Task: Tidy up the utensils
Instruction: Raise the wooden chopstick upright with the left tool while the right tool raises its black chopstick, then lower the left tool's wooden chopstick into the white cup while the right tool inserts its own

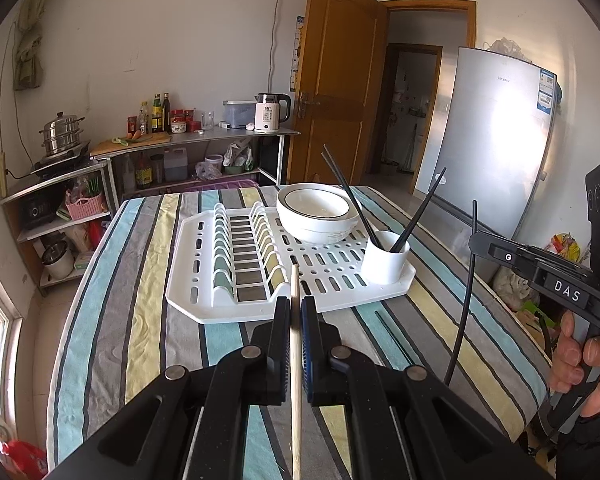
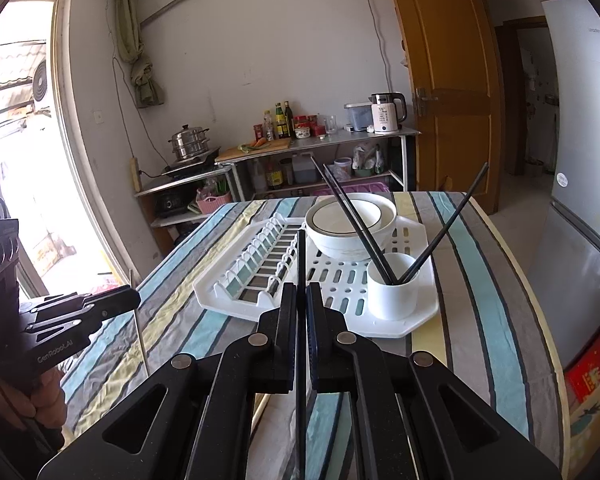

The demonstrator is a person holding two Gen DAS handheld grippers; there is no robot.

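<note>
The left tongs pinch a light, stiff wooden chopstick; the right tongs pinch a slick black chopstick mid-shaft, near the white cup on the tabletop rack.

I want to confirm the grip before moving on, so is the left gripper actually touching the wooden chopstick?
Touching. The left wrist view shows the left gripper shut on the wooden chopstick, both pads pressed against its sides with no gap.
</note>
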